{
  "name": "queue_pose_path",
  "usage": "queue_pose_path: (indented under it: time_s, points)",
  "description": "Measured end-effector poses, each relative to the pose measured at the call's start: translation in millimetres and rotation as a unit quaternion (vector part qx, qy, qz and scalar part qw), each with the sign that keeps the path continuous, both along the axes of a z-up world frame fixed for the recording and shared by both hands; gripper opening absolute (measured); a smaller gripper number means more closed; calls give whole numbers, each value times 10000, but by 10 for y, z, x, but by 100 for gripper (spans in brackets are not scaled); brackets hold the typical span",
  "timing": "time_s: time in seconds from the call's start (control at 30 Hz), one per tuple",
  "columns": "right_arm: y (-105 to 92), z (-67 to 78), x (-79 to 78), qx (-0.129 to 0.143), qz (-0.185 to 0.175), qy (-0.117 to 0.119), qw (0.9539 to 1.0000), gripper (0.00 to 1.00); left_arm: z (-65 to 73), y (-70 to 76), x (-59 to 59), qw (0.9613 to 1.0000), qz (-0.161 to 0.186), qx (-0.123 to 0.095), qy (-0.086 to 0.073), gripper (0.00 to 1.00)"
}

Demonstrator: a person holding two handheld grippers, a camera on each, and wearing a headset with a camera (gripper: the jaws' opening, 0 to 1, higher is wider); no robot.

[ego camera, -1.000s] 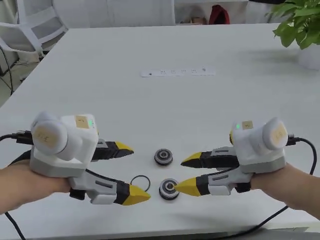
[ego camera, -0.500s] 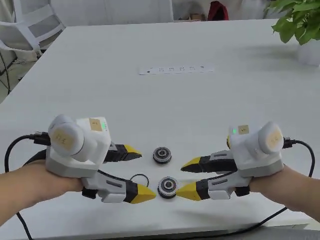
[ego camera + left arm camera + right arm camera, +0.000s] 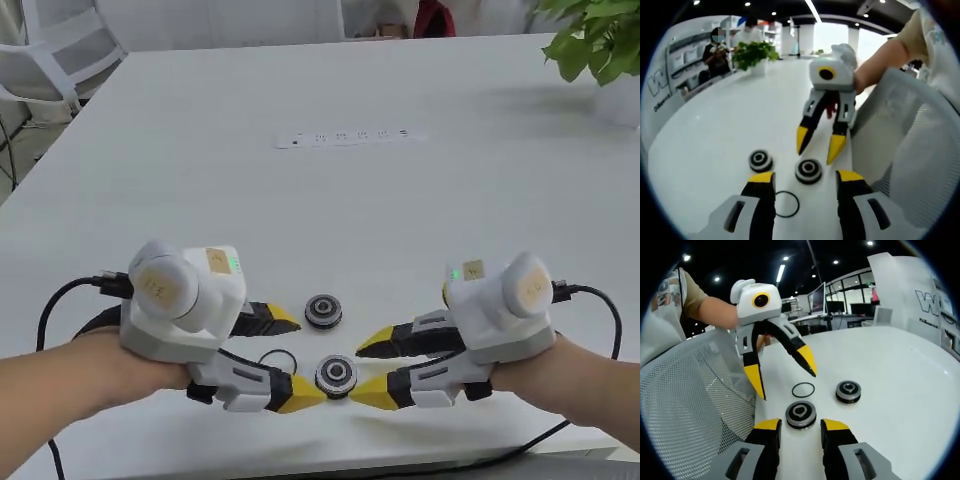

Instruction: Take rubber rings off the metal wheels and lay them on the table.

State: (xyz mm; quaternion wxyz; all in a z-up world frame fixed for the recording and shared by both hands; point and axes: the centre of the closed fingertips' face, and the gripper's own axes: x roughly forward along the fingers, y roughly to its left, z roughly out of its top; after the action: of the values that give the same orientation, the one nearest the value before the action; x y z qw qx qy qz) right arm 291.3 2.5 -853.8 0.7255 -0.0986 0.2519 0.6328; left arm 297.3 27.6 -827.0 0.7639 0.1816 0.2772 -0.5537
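Note:
Two metal wheels with black rubber rings lie flat near the table's front edge: a near wheel (image 3: pixel 335 375) (image 3: pixel 808 170) (image 3: pixel 800 414) and a far wheel (image 3: pixel 322 311) (image 3: pixel 760 160) (image 3: pixel 848 391). A loose black ring (image 3: pixel 278 362) (image 3: pixel 785 204) (image 3: pixel 803 389) lies on the table left of the near wheel. My left gripper (image 3: pixel 301 357) (image 3: pixel 806 177) (image 3: pixel 785 379) is open, its lower tip just left of the near wheel. Facing it, my right gripper (image 3: pixel 358 368) (image 3: pixel 818 149) (image 3: pixel 801 425) is open, its lower tip just right of that wheel.
A white power strip (image 3: pixel 350 137) lies further back on the white table (image 3: pixel 200 200). A potted plant (image 3: pixel 600 45) stands at the back right, a white chair (image 3: pixel 50 50) at the back left. Cables trail off both grippers. The front table edge is close behind the hands.
Both grippers have closed in on the near wheel from either side, the left one travelling further to the right. The wheels and loose ring have stayed put.

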Motion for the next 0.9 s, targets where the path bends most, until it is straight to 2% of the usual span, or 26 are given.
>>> queue_pose_path:
  time_s: [0.37, 0.5, 0.9]
  points:
    - [23, -68, -18, -4, 59, 96, 9999, 26, -91, -90, -6, 10000, -31, 6, 94, 44]
    - [20, -81, -5, 8, 37, 121, 9999, 24, -137, -118, -10, 9998, -53, 31, 176, 39]
    - [8, -110, -7, 8, 24, 176, 9998, 21, -181, -207, -45, 9996, -86, -12, 283, 32]
